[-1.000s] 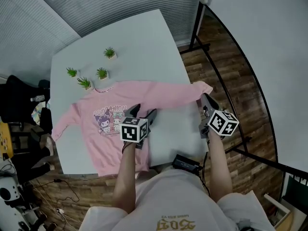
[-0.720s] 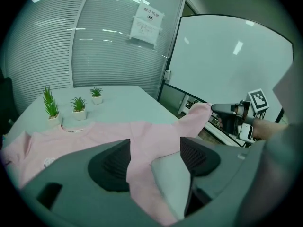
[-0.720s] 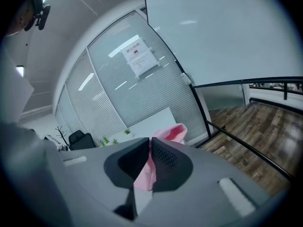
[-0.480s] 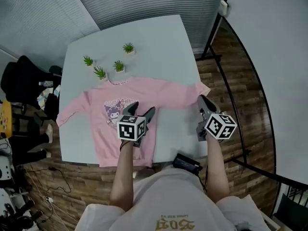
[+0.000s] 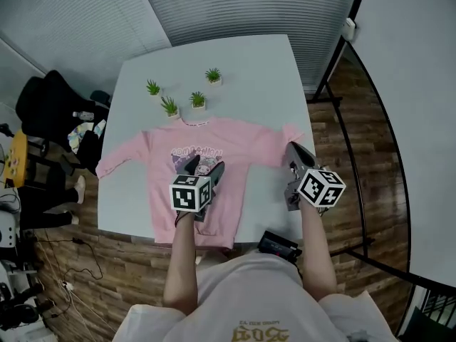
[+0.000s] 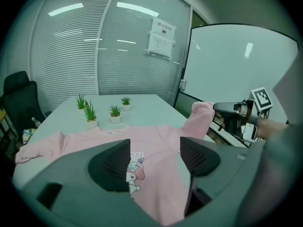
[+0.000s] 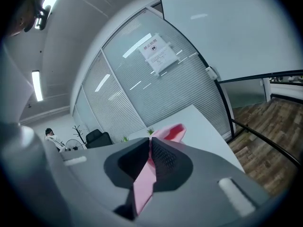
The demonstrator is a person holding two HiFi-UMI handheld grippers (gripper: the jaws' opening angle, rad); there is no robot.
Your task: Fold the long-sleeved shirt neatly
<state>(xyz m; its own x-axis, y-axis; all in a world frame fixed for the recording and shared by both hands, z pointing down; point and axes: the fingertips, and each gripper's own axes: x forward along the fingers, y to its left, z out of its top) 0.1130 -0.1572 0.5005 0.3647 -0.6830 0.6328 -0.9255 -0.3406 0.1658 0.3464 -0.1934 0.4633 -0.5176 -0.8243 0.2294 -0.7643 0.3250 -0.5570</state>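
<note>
My right gripper [image 7: 149,157] is clamped on one sleeve [image 5: 274,144] of the shirt [image 5: 214,144] near the cuff [image 5: 291,132]. Pink cloth is pinched between both pads, and the cuff end stands raised off the table [image 5: 263,70] just beyond my fingertips. My left gripper [image 5: 204,165] has its jaws apart and grips nothing; the body of the shirt lies flat on the table below and ahead of them, with three small plants [image 5: 198,98] beyond its collar.
</note>
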